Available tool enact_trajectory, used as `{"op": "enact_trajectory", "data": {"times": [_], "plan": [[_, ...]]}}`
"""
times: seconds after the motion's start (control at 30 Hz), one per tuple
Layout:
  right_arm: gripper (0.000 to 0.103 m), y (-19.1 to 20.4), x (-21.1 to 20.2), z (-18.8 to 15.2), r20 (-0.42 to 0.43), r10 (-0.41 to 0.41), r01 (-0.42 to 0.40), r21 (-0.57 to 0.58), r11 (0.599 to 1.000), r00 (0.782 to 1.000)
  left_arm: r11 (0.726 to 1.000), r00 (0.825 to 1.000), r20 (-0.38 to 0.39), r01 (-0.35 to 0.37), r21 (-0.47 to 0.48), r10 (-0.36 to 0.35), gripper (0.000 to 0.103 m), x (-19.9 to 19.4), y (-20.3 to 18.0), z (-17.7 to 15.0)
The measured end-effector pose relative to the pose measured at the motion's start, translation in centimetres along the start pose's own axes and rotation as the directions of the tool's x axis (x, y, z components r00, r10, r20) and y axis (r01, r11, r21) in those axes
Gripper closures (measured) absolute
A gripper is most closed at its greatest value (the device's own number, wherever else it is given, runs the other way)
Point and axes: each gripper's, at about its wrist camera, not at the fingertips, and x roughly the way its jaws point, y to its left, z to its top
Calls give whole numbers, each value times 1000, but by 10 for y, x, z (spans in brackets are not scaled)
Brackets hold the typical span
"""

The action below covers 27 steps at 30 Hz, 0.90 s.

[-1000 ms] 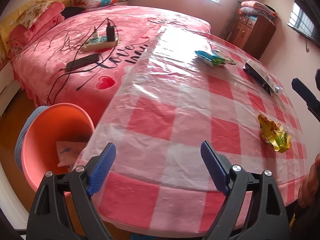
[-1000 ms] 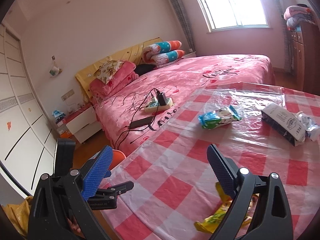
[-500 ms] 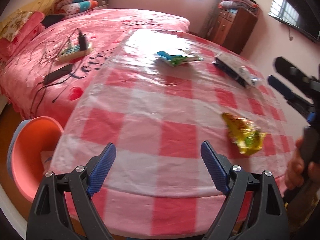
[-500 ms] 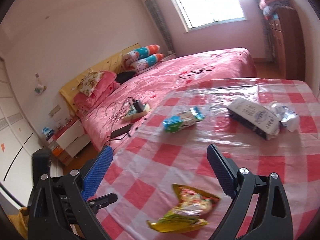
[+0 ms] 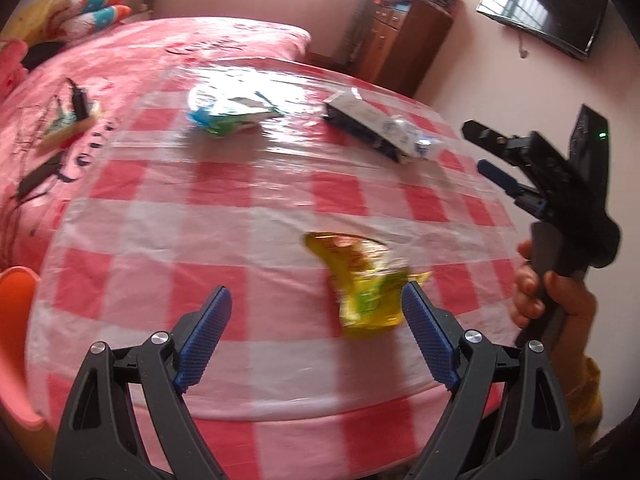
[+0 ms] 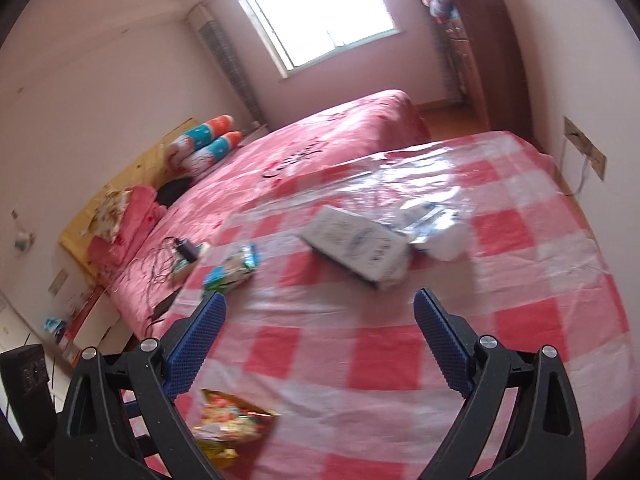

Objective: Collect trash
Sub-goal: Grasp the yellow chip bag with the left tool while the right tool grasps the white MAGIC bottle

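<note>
A crumpled yellow snack wrapper (image 5: pixel 364 280) lies on the checked table (image 5: pixel 240 200), just ahead of my left gripper (image 5: pixel 316 292) and close to its right finger. That gripper is open and holds nothing. Farther back lie a blue-green wrapper (image 5: pixel 228 116), a dark box with a white top (image 5: pixel 368 124) and a crumpled white wrapper (image 5: pixel 424 144). My right gripper (image 6: pixel 320 296) hovers open and empty over the table, with the box (image 6: pixel 356 240) ahead of it and the yellow wrapper (image 6: pixel 232 424) low beside its left finger. The left wrist view shows that right gripper (image 5: pixel 478 146) at the right, held by a hand (image 5: pixel 560 300).
An orange basin (image 5: pixel 16 320) sits below the table's left edge. Behind the table is a pink bed (image 5: pixel 120 60) with a power strip and cables (image 5: pixel 72 120). A wooden cabinet (image 5: pixel 404 48) and a wall television (image 5: pixel 552 8) stand at the back right.
My left gripper has swung right, bringing the yellow wrapper from far right to just ahead; the basin slid to the left edge. My right gripper moved over the table toward the box.
</note>
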Motion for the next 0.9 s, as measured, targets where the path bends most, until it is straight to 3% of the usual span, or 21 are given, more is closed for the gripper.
{"op": "enact_trajectory", "data": {"times": [0.07, 0.3, 0.53, 0.73, 0.9], "plan": [[9, -9, 1, 1, 4, -25, 25, 3, 1000, 1000, 999, 999, -20, 50, -14, -50, 16, 8, -5, 2], [9, -40, 10, 3, -18, -92, 92, 20, 996, 996, 992, 991, -57, 124, -22, -125, 16, 33, -21, 10], [9, -71, 30, 20, -43, -157, 159, 46, 986, 987, 993, 990, -78, 118, -10, -119, 16, 53, -27, 14], [9, -95, 54, 36, -91, -136, 145, 98, 985, 986, 995, 992, -91, 86, 43, -81, 16, 67, -35, 14], [16, -83, 76, 44, -101, -142, 143, 7, 990, 985, 997, 996, -73, 58, 59, -53, 16, 73, -32, 15]]}}
